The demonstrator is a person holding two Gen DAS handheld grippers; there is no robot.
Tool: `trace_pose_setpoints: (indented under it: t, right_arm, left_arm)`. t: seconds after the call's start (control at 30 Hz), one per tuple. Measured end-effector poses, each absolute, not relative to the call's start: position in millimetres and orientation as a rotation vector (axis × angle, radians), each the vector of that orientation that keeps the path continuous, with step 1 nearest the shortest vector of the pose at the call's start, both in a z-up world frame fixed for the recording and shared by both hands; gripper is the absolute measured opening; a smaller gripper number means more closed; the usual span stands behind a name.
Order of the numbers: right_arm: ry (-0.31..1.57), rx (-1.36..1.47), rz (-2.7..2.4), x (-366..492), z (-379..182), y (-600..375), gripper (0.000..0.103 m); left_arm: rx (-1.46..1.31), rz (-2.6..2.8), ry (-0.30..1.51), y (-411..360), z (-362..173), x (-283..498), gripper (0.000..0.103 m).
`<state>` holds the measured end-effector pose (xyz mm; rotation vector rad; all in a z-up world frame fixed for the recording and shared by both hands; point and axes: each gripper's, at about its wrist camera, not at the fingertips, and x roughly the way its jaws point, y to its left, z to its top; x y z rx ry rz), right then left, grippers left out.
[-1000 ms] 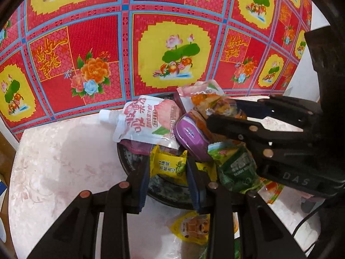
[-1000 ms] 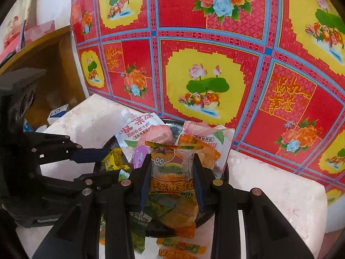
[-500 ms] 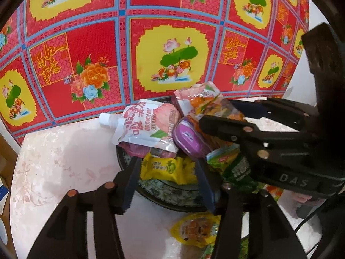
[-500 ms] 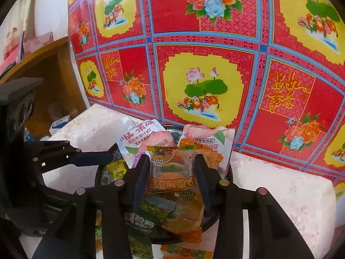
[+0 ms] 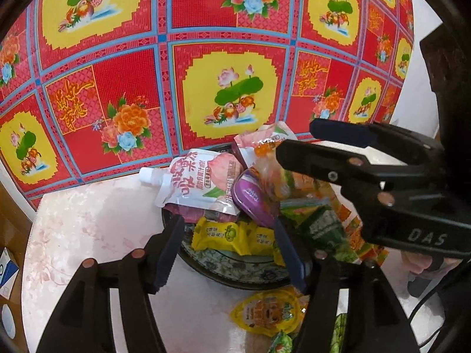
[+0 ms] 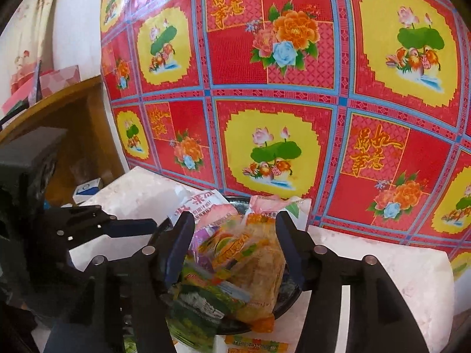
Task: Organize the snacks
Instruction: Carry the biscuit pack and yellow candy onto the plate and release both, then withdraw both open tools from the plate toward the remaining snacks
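Yellow snack packet (image 5: 232,236) between opening left hand-held gripper (image 5: 228,248) jaws, untouched

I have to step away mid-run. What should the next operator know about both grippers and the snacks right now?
Left gripper: fingers have just been opening, now open around the yellow packet lying in the dark bowl, not pressing it.
Right gripper: fingers have just been opening, now open either side of the orange snack bag on the pile.
Done: most snacks heaped in the bowl, peach drink pouch on top.
Left: yellow jelly cup and other packets lie on the table in front of the bowl.
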<state>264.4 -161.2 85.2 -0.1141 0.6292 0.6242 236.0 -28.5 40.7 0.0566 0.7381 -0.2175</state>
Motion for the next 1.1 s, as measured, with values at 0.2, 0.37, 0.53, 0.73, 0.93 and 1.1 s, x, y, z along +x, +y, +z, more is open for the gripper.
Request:
trace_pose_setpoints:
  t: [0.2,0.37,0.53,0.73,0.93,1.1]
  right_arm:
    - [0.658,-0.155,0.580,269.4,82.7,-160.6,0.059]
    - [0.701,-0.185,0.548,272.5,85.6,-158.4,0.059]
    - [0.750,-0.220,0.551,260.2,89.3,-160.2,0.059]
    - [0.707,-0.266,0.542,231.3,107.9,-167.2,0.059]
    - [0.673,-0.263,0.521,199.9,128.4,-175.8,0.059]
    - [0.698,-0.207,0.532,176.4,133.8,-184.9,0.059]
  left_arm:
    - [0.060,-0.216,0.730,-28.9,44.4,236.2,0.068]
    - [0.015,-0.248,0.730,-19.3,57.6,234.5,0.074]
    - [0.032,-0.250,0.686,-20.8,78.4,215.6,0.081]
    - [0.055,-0.230,0.668,-26.5,93.4,190.6,0.081]
    - [0.073,-0.204,0.629,-30.9,106.4,164.8,0.081]
    - [0.078,-0.205,0.629,-33.1,108.5,139.9,0.081]
